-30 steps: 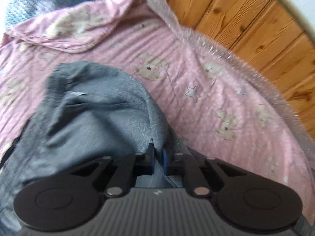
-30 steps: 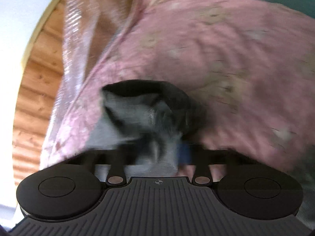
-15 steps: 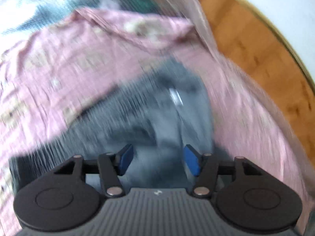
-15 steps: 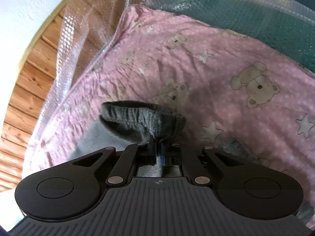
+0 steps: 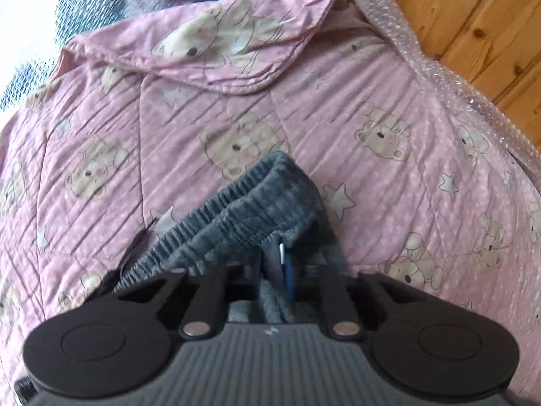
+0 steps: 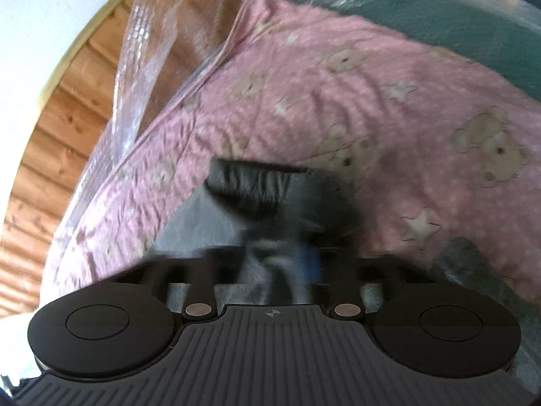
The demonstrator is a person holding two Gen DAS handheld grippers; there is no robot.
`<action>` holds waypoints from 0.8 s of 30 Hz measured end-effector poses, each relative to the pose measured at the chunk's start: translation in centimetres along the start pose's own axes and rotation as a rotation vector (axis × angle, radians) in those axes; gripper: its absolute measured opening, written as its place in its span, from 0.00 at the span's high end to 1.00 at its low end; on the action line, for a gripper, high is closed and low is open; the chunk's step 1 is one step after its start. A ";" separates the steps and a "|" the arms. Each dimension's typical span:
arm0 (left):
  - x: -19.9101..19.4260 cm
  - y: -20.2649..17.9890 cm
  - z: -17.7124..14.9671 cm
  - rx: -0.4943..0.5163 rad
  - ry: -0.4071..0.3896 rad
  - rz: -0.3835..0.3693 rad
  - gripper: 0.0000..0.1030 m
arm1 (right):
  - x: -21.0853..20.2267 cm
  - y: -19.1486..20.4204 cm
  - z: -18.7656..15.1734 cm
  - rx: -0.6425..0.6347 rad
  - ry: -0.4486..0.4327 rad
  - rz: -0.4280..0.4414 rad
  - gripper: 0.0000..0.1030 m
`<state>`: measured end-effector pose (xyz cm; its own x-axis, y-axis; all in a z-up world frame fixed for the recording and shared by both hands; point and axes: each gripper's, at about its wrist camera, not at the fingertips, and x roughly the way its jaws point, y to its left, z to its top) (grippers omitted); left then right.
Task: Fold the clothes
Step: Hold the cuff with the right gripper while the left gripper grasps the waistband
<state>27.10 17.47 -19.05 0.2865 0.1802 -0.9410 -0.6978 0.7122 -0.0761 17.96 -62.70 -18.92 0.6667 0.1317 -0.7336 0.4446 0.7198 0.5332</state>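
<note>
Grey knitted fabric, a garment with a ribbed elastic waistband [image 5: 243, 216], is bunched up between the two grippers over a pink quilted blanket printed with teddy bears and stars [image 5: 338, 128]. The left gripper [image 5: 275, 270] has its jaws drawn close together on a fold of the cloth just below the waistband, with one blue finger pad [image 5: 288, 275] showing beside the pinched cloth. From there the waistband arches up and away from the jaws, its far end lifted off the blanket, while a dark strip of the garment trails down to the left.

In the right wrist view the picture is smeared by motion. The right gripper [image 6: 280, 264] has its jaws nearly together with grey cloth [image 6: 270, 189] between them, and a blue pad [image 6: 312, 260] shows at the right side of the pinch. The dark ribbed edge rises above the jaws and a paler grey stretch of the garment hangs to the left. Another bit of grey fabric [image 6: 463, 257] lies on the blanket low at the right.

The blanket's far corner is turned back on itself [image 5: 236, 44]. A sheet of clear bubble wrap [image 5: 439, 77] runs along the blanket's edge, and beyond it are the wooden floor planks [image 5: 473, 17]. A dark green surface [image 6: 439, 17] sits past the blanket's far side under more of the wrap.
</note>
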 end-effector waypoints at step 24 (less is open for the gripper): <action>-11.2 20.2 -10.6 -0.105 -0.097 -0.301 0.93 | -15.5 -7.1 -6.5 0.151 -0.086 -0.100 1.00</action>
<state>2.81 22.65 -13.55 0.5476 0.0395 -0.8358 -0.6346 0.6707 -0.3840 0.55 -65.47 -14.06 0.6604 0.0014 -0.7509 0.5916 0.6149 0.5214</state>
